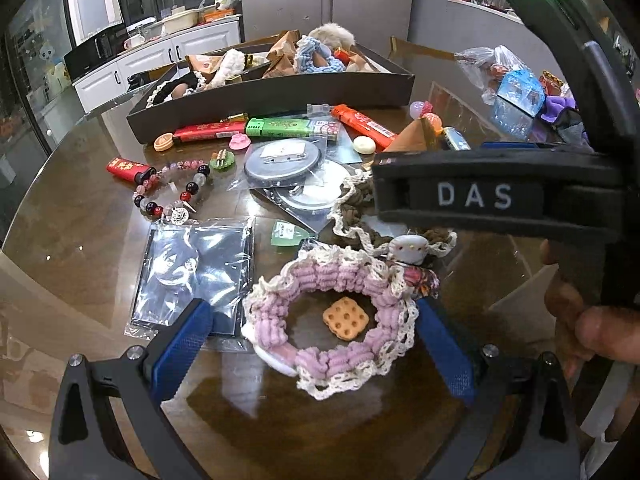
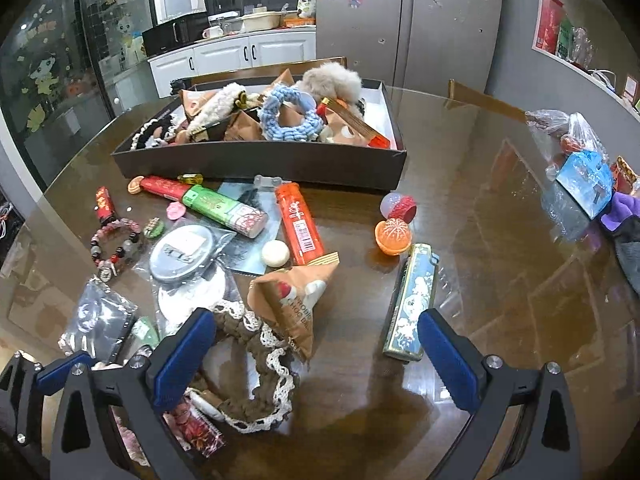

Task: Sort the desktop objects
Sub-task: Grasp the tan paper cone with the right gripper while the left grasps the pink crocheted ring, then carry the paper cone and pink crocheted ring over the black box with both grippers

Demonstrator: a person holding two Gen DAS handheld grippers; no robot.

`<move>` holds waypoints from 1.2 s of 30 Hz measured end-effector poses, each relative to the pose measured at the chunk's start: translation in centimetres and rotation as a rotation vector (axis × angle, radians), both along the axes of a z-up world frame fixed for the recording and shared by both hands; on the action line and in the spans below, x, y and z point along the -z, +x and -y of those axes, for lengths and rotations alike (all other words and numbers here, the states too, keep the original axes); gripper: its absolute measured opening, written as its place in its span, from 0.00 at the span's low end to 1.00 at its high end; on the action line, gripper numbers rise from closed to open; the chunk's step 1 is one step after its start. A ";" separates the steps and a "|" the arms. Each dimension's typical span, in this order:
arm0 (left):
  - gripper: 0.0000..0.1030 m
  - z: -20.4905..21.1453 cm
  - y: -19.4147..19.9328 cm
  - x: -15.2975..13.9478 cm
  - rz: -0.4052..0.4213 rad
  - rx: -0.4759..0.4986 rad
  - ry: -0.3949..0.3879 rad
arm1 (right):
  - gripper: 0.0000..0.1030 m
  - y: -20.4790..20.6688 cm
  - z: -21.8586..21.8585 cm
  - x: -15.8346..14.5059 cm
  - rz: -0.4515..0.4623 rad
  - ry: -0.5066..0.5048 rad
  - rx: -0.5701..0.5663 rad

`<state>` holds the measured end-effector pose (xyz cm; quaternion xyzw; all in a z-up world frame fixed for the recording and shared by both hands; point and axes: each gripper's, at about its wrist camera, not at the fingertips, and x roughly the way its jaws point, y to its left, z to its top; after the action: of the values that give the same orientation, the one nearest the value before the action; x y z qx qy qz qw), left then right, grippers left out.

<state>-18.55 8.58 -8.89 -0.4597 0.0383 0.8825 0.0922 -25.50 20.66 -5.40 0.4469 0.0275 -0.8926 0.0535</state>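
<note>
Left wrist view shows the left gripper (image 1: pixel 316 344) with its jaws wide apart and holding nothing, straddling the pink scrunchie (image 1: pixel 332 316) low in the frame. A biscuit charm (image 1: pixel 346 318) lies inside the scrunchie's ring, so closing here could scoop up or flick it aside. The scrunchie's lace edge touches the brown scrunchie (image 1: pixel 360 216) just above it, and the two may snag and lift together. The clear packet (image 1: pixel 192 276) at lower left sits just beside one pad and could be dragged.

Right wrist view shows the right gripper (image 2: pixel 316 354) also wide open and empty, above the brown scrunchie (image 2: pixel 256 364) at lower centre. A snack pouch (image 2: pixel 296 300) overlaps it and may shift. The tin (image 2: pixel 410 306) lies beside the right pad. The sorting box (image 2: pixel 260 164), upper centre, is already heaped, so an added item might slide off onto the counter (image 2: pixel 500 240).
</note>
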 end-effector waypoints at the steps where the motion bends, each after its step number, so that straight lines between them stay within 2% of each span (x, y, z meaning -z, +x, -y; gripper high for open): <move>1: 0.99 0.0 -0.1 0.0 0.000 0.000 0.000 | 1.00 -0.1 -0.1 0.0 -0.001 -0.004 0.008; 7: 0.99 -0.1 -0.4 0.1 0.001 -0.007 0.000 | 0.99 -0.5 -0.5 0.2 -0.009 0.008 0.050; 9: 0.99 0.0 -0.4 0.1 0.001 -0.008 0.001 | 0.89 -0.7 -0.4 0.5 0.000 0.009 0.048; 10: 0.99 0.0 -0.5 0.1 0.001 -0.008 0.000 | 0.87 -0.8 -0.2 0.7 0.005 0.016 0.054; 11: 0.99 0.0 -0.5 0.1 0.001 -0.009 0.001 | 0.80 -0.8 -0.1 0.6 0.001 0.027 0.052; 12: 0.96 0.0 -0.4 0.1 -0.001 -0.009 0.001 | 0.65 -0.8 0.2 0.4 -0.004 0.034 0.036; 14: 0.88 0.1 -0.4 -0.1 -0.013 -0.017 0.001 | 0.50 -1.0 0.3 0.5 0.018 0.012 0.020; 16: 0.64 0.3 -0.4 -0.4 -0.034 -0.025 0.001 | 0.42 -1.2 0.5 0.9 0.036 0.007 0.019; 17: 0.59 0.5 -0.4 -0.5 -0.040 -0.034 0.000 | 0.27 -1.1 0.7 0.9 0.029 0.023 0.011; 18: 0.51 0.6 -0.4 -0.5 -0.045 -0.041 -0.001 | 0.23 -1.1 0.8 0.8 0.027 0.029 0.011; 21: 0.29 1.0 -0.4 -0.7 -0.049 -0.049 0.003 | 0.21 -1.0 0.8 0.7 0.030 0.008 0.004; 25: 0.24 1.6 -0.3 -0.8 -0.042 -0.058 0.034 | 0.21 -0.8 0.4 0.6 0.034 -0.029 0.006; 36: 0.18 1.5 0.5 -2.1 -0.072 -0.060 0.016 | 0.21 0.2 0.6 -1.0 -0.010 -0.036 0.004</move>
<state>-18.04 7.05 -6.81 -0.4277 0.0206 0.9012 0.0677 -25.29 20.06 -4.41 0.4416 0.0107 -0.8952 0.0594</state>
